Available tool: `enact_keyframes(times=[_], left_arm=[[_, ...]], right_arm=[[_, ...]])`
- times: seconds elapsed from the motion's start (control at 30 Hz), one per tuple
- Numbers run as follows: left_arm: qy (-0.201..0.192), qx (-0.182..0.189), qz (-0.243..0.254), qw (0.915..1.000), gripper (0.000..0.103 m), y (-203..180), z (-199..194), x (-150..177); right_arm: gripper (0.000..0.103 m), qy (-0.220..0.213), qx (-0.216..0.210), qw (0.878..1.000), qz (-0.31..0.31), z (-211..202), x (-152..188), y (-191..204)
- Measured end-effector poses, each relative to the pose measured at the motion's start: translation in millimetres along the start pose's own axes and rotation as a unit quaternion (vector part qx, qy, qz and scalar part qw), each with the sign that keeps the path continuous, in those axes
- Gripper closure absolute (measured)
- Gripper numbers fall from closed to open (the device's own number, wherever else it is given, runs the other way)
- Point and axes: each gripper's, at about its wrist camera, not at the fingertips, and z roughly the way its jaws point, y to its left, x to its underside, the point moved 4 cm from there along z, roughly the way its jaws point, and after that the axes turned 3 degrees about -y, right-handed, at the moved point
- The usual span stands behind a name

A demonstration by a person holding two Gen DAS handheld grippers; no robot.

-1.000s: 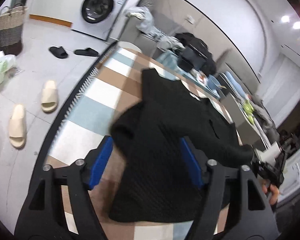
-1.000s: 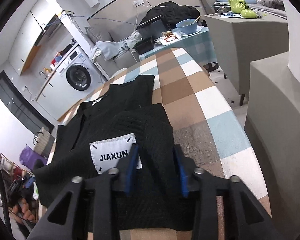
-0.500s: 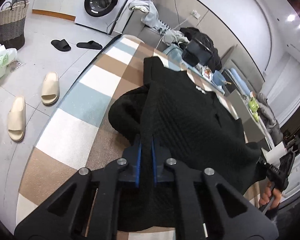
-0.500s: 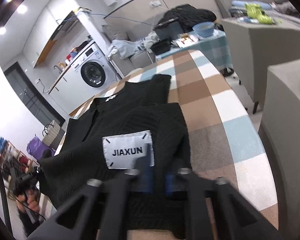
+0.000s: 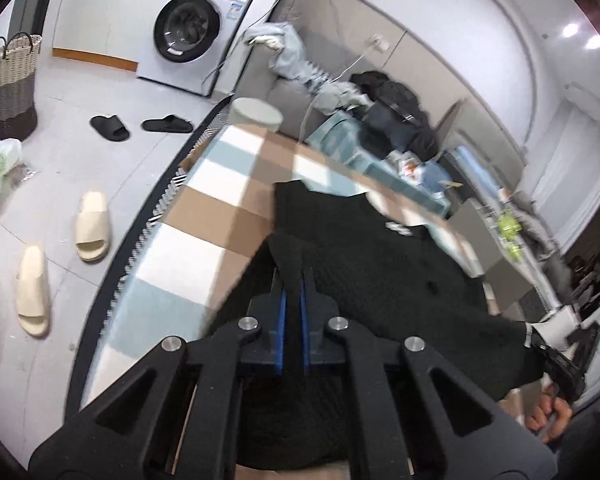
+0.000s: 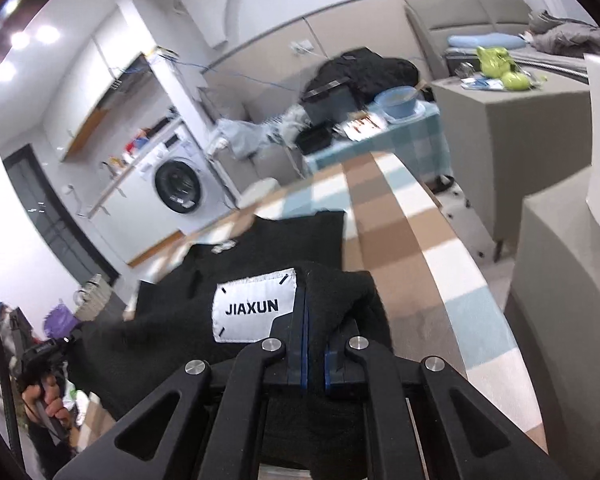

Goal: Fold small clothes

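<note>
A black knitted garment (image 5: pixel 380 280) is clamped by both grippers' jaws above the checked tabletop (image 5: pixel 204 216); its hem should be carried evenly toward the collar.

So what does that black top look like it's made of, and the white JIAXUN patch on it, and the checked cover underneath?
Black top: looks like a thick, matte knit, probably wool or acrylic; it bunches softly and shows a ribbed texture.
JIAXUN patch: seems a flat woven fabric label, with frayed edges and dark corner stitches.
Checked cover: probably a smooth, matte woven cloth; motion blur hides the weave.
</note>
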Motion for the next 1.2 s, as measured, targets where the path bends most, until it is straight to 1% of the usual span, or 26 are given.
enact_keyframes(times=[0.03,0.1,0.17,0.2,0.23,0.27,0.3,0.33,0.37,0.4,0.47,0.53,0.6,0.67,0.8,0.9,1.0,1.03,1.1,1.13,1.2], left_arm=[[0.011,-0.014,0.004,0.9998,0.100,4,10,0],[0.039,-0.025,-0.001,0.9989,0.100,11,28,6],[0.059,-0.026,-0.006,0.9979,0.099,14,38,14],[0.061,-0.023,-0.007,0.9978,0.098,15,40,17],[0.062,-0.021,-0.011,0.9978,0.098,16,38,19],[0.062,-0.013,-0.016,0.9979,0.094,17,34,21],[0.064,-0.007,-0.020,0.9977,0.081,19,31,24],[0.068,-0.003,-0.026,0.9973,0.071,21,28,28],[0.073,-0.003,-0.032,0.9968,0.054,24,25,31],[0.077,-0.002,-0.036,0.9964,0.050,27,21,37],[0.089,-0.002,-0.035,0.9954,0.049,31,15,49],[0.100,-0.008,-0.040,0.9942,0.049,36,8,61],[0.108,-0.005,-0.045,0.9931,0.049,40,2,72],[0.111,-0.002,-0.046,0.9927,0.049,41,-4,80],[0.109,0.011,-0.048,0.9929,0.049,35,-9,86],[0.092,0.013,-0.032,0.9952,0.049,25,-14,84],[0.072,0.022,-0.014,0.9970,0.049,12,-22,82],[0.061,0.028,-0.001,0.9977,0.049,5,-27,81],[0.042,0.036,0.025,0.9982,0.049,-7,-34,79],[0.038,0.038,0.032,0.9980,0.049,-10,-37,78],[0.040,0.029,0.034,0.9982,0.049,-12,-36,78]], right_arm=[[0.098,0.010,0.013,1.000,-0.002,5,3,-1],[0.098,0.027,0.027,0.999,-0.006,14,11,-2],[0.098,0.048,0.048,0.998,-0.015,24,18,-4],[0.098,0.055,0.052,0.997,-0.015,26,21,-6],[0.095,0.066,0.050,0.997,-0.008,29,24,-9],[0.091,0.074,0.044,0.996,0.003,30,26,-13],[0.089,0.081,0.033,0.996,0.014,29,27,-17],[0.085,0.088,0.018,0.996,0.022,27,29,-19],[0.079,0.092,0.005,0.995,0.027,24,30,-21],[0.077,0.096,-0.013,0.995,0.029,19,33,-23],[0.069,0.096,-0.039,0.994,0.027,9,38,-24],[0.064,0.095,-0.077,0.992,0.021,-3,46,-23],[0.063,0.090,-0.109,0.990,0.016,-13,53,-22],[0.063,0.092,-0.122,0.988,0.016,-19,58,-21],[0.063,0.092,-0.140,0.986,0.015,-23,60,-16],[0.063,0.084,-0.152,0.985,0.014,-25,57,-12],[0.062,0.076,-0.171,0.982,0.023,-26,54,-10],[0.062,0.074,-0.174,0.982,0.027,-27,54,-10],[0.061,0.075,-0.170,0.982,0.029,-25,54,-11],[0.061,0.076,-0.169,0.982,0.030,-25,55,-11],[0.061,0.081,-0.163,0.983,0.029,-23,57,-11]])
